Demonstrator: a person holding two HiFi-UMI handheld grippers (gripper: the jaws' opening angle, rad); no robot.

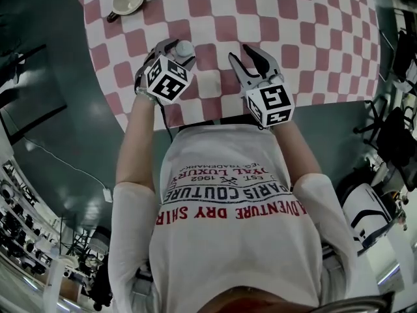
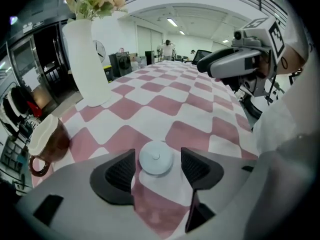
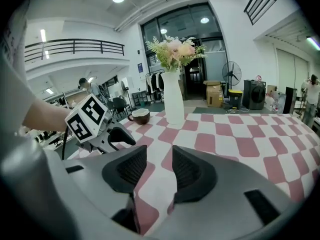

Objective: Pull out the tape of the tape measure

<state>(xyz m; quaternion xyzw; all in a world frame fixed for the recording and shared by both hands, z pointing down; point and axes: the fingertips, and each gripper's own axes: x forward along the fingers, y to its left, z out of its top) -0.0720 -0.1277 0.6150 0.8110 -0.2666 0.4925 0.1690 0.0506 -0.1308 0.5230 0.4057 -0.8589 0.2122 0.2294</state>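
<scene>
The tape measure [image 2: 156,158] is a small round white case that lies flat on the pink-and-white checked tablecloth [image 2: 165,104]. No tape shows outside it. My left gripper [image 2: 157,163] is open around it, with a gap between the case and each dark ribbed pad. From the head view the case [image 1: 185,47] sits between that left gripper's [image 1: 176,52] tips. My right gripper [image 1: 240,52] hovers to the right of it, open, and nothing is between its pads in the right gripper view [image 3: 159,156].
A brown cup [image 1: 127,0] with a white inside stands at the far left of the table. A tall white vase [image 2: 87,59] of flowers stands beyond it. The table's near edge [image 1: 215,117] runs just in front of the person's body.
</scene>
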